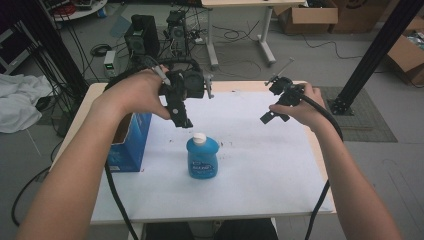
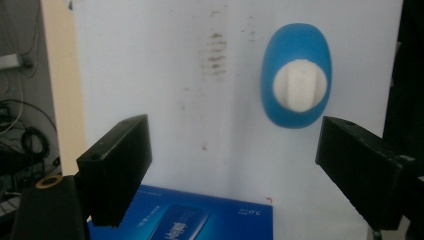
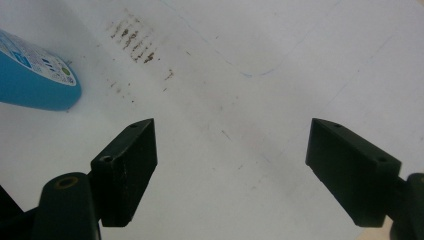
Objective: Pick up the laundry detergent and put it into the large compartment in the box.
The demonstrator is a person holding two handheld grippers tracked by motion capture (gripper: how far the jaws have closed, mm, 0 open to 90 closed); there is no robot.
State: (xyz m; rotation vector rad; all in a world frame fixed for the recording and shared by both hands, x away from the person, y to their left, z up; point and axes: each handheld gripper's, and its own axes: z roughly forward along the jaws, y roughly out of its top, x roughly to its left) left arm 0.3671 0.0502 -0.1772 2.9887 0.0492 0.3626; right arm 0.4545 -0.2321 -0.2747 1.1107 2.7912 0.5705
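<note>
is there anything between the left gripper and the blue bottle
Nothing visible. The left gripper hangs open above the blue bottle, just behind it. Its own view looks straight down on the white cap with bare table around it. The blue box stands off to the left.

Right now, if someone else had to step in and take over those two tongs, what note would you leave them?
Left tongs: open, empty, held in the air above and just behind the blue bottle, looking down on its white cap.
Right tongs: open, empty, hovering over bare table to the bottle's right.
Bottle: upright near the table's middle, cap on, untouched.
Blue box: standing at the table's left edge, top open.
Done: nothing gripped yet.
Left: probably lower the left tongs onto the bottle and close; the box may be where it goes, but that is a guess.
</note>
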